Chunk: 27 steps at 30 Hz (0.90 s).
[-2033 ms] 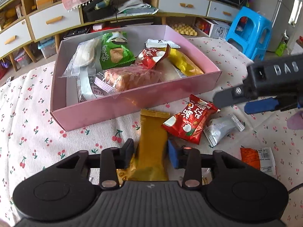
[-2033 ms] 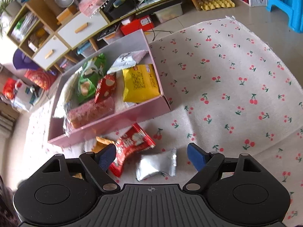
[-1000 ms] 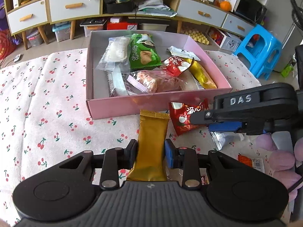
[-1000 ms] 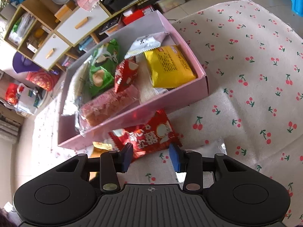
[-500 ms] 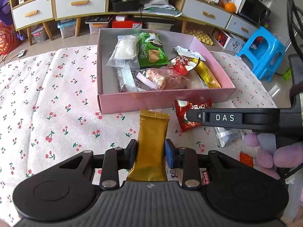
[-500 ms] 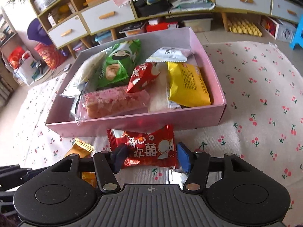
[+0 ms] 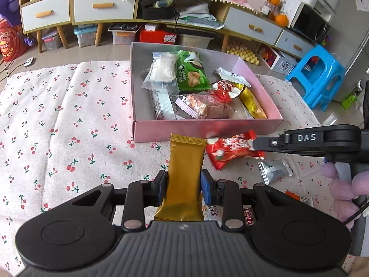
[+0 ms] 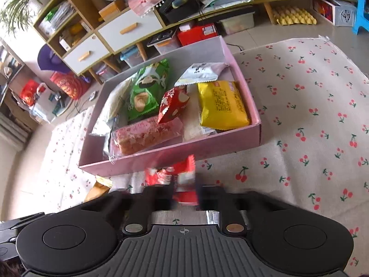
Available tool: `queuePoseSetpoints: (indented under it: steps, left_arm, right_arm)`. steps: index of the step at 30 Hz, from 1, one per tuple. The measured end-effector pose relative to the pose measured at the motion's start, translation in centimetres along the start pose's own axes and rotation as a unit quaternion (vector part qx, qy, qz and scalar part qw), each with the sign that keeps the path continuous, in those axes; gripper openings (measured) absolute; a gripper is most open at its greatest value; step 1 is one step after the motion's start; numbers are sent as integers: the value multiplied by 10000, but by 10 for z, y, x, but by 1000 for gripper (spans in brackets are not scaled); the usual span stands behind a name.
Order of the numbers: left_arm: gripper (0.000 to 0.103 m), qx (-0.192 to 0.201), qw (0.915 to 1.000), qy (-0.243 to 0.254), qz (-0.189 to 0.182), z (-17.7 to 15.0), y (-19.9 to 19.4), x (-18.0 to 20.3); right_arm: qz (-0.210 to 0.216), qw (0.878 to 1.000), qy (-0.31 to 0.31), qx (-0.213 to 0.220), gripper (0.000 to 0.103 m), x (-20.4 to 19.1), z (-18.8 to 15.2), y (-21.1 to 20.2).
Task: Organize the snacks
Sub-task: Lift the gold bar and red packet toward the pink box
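Pinching gold snack packet (image 7: 185, 175) between pads of left gripper (image 7: 183, 184), packet pointing toward near wall of pink box (image 7: 207, 130). Clamping red snack packet (image 8: 182, 180) in right gripper (image 8: 184, 198), jaws pressed on crumpled wrapper, view blurred; packet just beside box's near wall, over cherry-print cloth (image 7: 69, 120). Holding green chip bag (image 7: 190, 75), yellow packet (image 8: 221, 105), pink wafer bar (image 8: 145, 137), other wrapped snacks inside box. Lying on cloth toward its right edge: silver packet (image 7: 274, 169).
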State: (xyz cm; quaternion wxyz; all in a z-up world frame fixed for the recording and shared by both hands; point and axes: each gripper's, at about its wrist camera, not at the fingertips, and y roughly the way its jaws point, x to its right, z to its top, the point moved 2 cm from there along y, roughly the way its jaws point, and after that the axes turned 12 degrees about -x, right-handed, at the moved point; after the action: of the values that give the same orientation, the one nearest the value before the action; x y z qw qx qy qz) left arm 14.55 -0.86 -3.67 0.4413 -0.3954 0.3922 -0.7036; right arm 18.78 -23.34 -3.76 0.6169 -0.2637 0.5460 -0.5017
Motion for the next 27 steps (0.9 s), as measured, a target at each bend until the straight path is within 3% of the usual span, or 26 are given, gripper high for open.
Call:
queuePoseSetpoints:
  steps: [3, 5, 6, 7, 9, 10, 11, 15, 21, 23, 27]
  left_arm:
    - [29, 22, 10000, -2, -4, 0, -2, -1]
    - [29, 17, 10000, -20, -4, 0, -1, -1]
    - [29, 12, 10000, -28, 4, 0, -1, -1]
    - [29, 2, 10000, -33, 7, 0, -1, -1]
    - [29, -22, 10000, -46, 11, -1, 0, -1]
    - [29, -41, 10000, -48, 16, -1, 1, -1]
    - [29, -62, 10000, -50, 25, -1, 2, -1]
    - [29, -124, 9999, -49, 58, -2, 6, -3]
    - [29, -171, 9998, -93, 65, -4, 6, -8]
    - [29, -173, 9998, -93, 72, -4, 5, -9]
    - [29, -149, 9998, -102, 71, -4, 3, -11]
  right_arm:
    - [107, 9999, 11, 75, 2, 4, 1, -7]
    - [178, 9997, -87, 154, 14, 4, 0, -10]
    - [185, 9996, -104, 159, 15, 4, 0, -10]
    - [164, 9996, -180, 128, 22, 2, -1, -8]
    - [90, 9988, -485, 46, 48, -7, -2, -1]
    - [37, 9979, -646, 48, 67, -12, -4, 2]
    - [-49, 9967, -809, 86, 73, -17, -5, 5]
    - [-363, 9904, -1326, 145, 73, -36, -6, 20]
    - [-662, 9853, -1566, 153, 71, -44, -11, 40]
    - [-596, 9851, -1606, 135, 52, -45, -14, 44]
    - [-483, 9862, -1581, -20, 30, -48, -17, 41]
